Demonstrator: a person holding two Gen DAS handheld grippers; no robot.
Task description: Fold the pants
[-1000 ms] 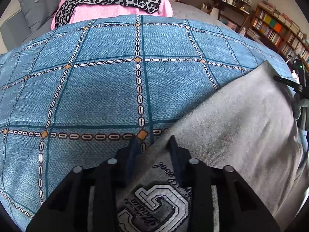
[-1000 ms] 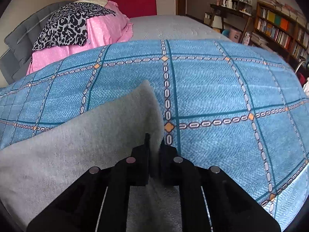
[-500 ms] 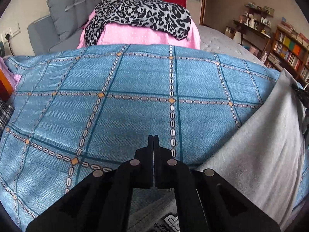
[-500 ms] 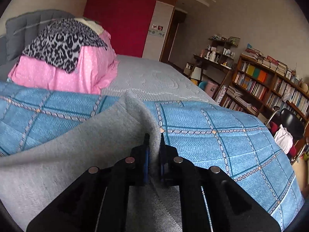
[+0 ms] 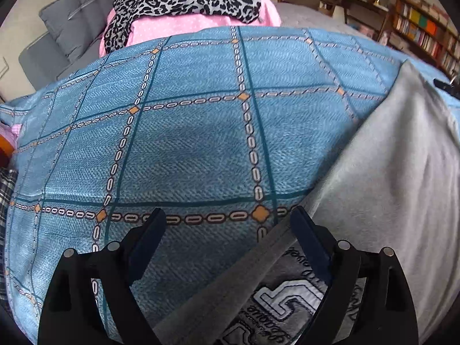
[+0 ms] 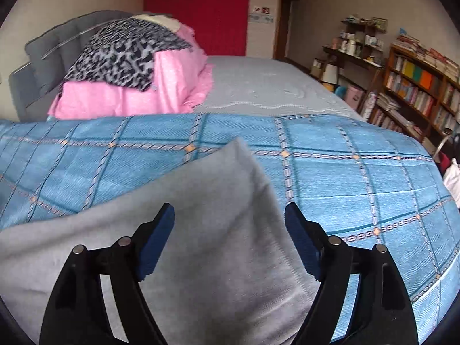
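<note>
The grey pants lie on a blue checked bedspread, at the right of the left wrist view. Their hem and a stitched logo patch show between the fingers. My left gripper is open above the hem edge and holds nothing. In the right wrist view the grey pants lie flat with one corner pointing away. My right gripper is open above that fabric and holds nothing.
A pink bundle with a leopard-print cloth lies at the head of the bed by a grey headboard. Bookshelves stand to the right. Bare grey mattress lies beyond the bedspread.
Both grippers were shut on the pants half a second ago. Both have opened, and the fabric has dropped flat onto the bedspread.
</note>
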